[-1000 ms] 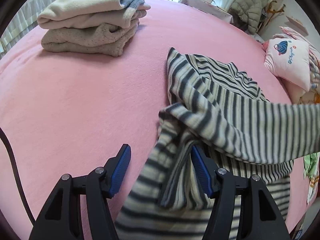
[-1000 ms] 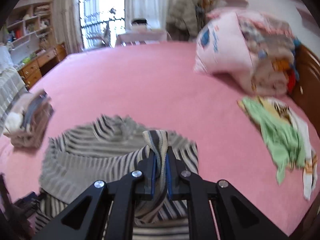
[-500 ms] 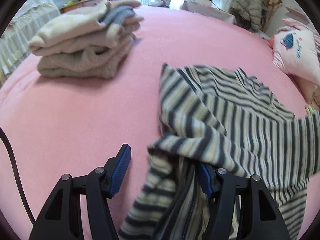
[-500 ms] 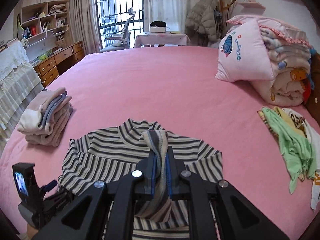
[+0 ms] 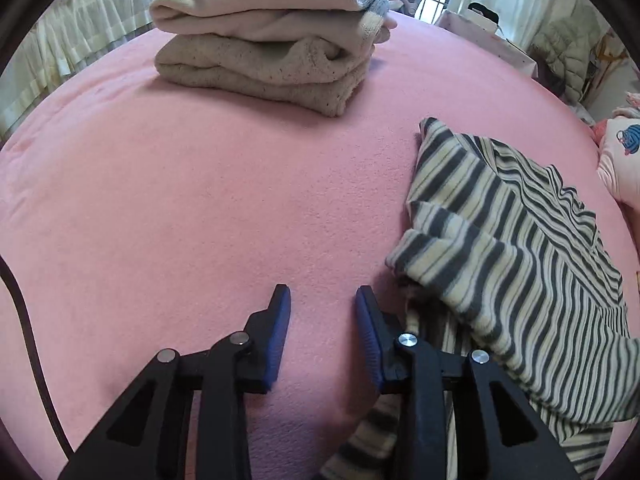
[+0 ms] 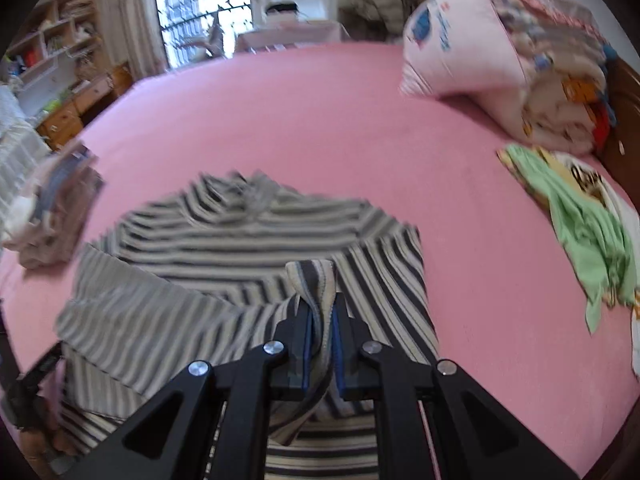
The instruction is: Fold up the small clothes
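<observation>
- Right gripper: jaws clenched on a bunched fold of the striped shirt, lifted above the rest of the garment.
- Left gripper: jaws apart, nothing between them, pink blanket beneath; its right finger is just beside the striped shirt's edge.
- Striped shirt lies spread on the blanket, one sleeve folded across the body.
- Folded stack of beige clothes: left of the shirt, well apart.
- Green garment and pink pillow: right of the shirt, apart.
</observation>
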`<state>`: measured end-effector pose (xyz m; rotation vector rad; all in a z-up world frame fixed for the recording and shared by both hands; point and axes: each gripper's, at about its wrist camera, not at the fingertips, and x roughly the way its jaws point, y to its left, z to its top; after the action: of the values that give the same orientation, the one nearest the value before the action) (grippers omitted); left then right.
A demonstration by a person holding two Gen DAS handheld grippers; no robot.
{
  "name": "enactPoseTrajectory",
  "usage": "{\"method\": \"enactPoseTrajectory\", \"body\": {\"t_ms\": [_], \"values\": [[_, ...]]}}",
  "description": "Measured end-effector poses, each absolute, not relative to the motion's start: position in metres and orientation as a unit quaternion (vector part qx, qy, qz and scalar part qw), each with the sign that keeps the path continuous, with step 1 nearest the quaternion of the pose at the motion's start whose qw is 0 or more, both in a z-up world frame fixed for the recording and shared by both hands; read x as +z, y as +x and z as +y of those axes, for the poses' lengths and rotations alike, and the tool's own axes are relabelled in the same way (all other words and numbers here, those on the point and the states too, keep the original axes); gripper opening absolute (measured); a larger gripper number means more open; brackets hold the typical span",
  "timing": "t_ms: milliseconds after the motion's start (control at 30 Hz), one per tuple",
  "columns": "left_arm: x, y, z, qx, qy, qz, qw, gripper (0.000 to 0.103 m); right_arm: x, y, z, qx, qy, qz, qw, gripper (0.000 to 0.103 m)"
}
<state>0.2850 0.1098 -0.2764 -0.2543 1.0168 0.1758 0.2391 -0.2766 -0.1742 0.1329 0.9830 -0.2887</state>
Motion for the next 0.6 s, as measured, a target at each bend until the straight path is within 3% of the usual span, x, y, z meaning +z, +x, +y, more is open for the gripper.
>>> {"method": "enactPoseTrajectory", "body": {"t_ms": [167, 400, 600], "values": [[-0.275, 0.283, 0.116, 0.086, -0.121, 0.49, 0.859, 0.033, -0.211, 0.235, -0.296, -0.153, 0.079, 0.51, 0.843, 0.009], [-0.257, 0.279, 0.139, 0.079, -0.137, 0.494, 0.855, 0.033, -0.205, 0.213, -0.327, -0.178, 0.115, 0.502, 0.838, 0.03], [-0.247, 0.298, 0.133, 0.026, -0.14, 0.496, 0.857, 0.033, -0.194, 0.202, -0.34, -0.157, 0.16, 0.494, 0.84, 0.031]]}}
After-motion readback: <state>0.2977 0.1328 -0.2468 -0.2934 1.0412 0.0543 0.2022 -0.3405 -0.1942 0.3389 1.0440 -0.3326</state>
